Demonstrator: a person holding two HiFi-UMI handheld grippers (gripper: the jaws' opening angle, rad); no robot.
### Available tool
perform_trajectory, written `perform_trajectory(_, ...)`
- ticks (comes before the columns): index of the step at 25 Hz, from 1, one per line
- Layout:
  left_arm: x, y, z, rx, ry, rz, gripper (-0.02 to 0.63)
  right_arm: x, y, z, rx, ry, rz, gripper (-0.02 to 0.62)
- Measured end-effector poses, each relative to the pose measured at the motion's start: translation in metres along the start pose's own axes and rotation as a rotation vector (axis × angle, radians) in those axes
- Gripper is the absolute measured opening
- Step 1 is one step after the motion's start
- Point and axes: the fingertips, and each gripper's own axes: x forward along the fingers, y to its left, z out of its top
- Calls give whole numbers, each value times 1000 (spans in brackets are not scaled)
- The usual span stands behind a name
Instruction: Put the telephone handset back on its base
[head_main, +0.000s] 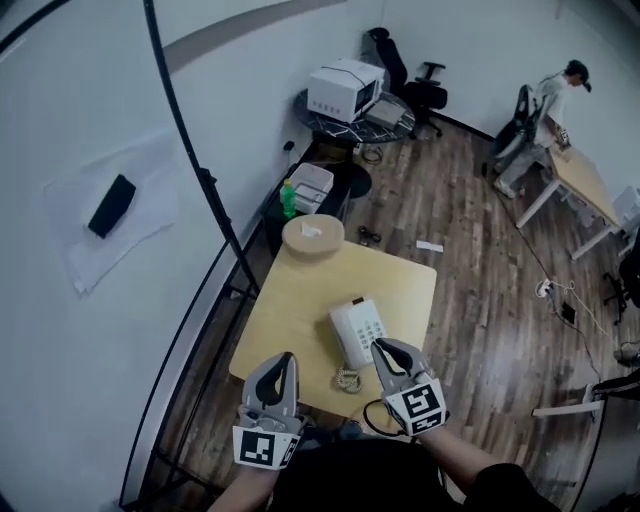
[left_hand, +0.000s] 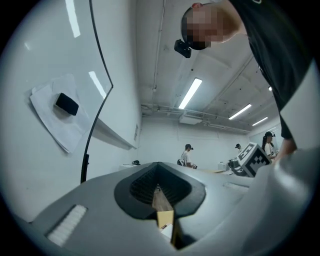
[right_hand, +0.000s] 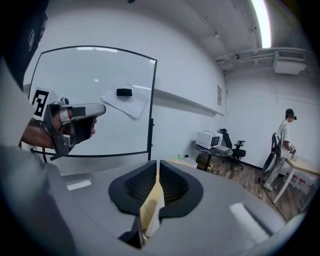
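A white telephone (head_main: 357, 330) with a grey keypad lies on the square wooden table (head_main: 300, 300). Its coiled cord (head_main: 347, 380) rests near the table's front edge. Whether the handset sits on the base I cannot tell from here. My left gripper (head_main: 283, 358) is held up over the table's front left corner with its jaws together, and my right gripper (head_main: 381, 347) hovers just right of the phone, also closed. The left gripper (left_hand: 157, 187) and right gripper (right_hand: 156, 165) views both show dark pads meeting with nothing between them.
A round wooden disc (head_main: 313, 237) sits at the table's far edge. A whiteboard (head_main: 100, 150) with a black eraser (head_main: 112, 205) stands on the left. Behind are a green bottle (head_main: 289, 195), a white appliance (head_main: 345, 88), an office chair (head_main: 425, 95) and a person (head_main: 548, 100) at another table.
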Motion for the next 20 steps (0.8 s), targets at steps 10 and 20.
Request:
perform_trajectory(10, 14, -25, 23, 49, -14, -68, 0, -32, 11, 30, 37, -151, -37, 11)
perform_trajectory(20, 16, -35, 27, 66, -24, -76, 0, -39, -8, 29, 88, -197, -90, 7)
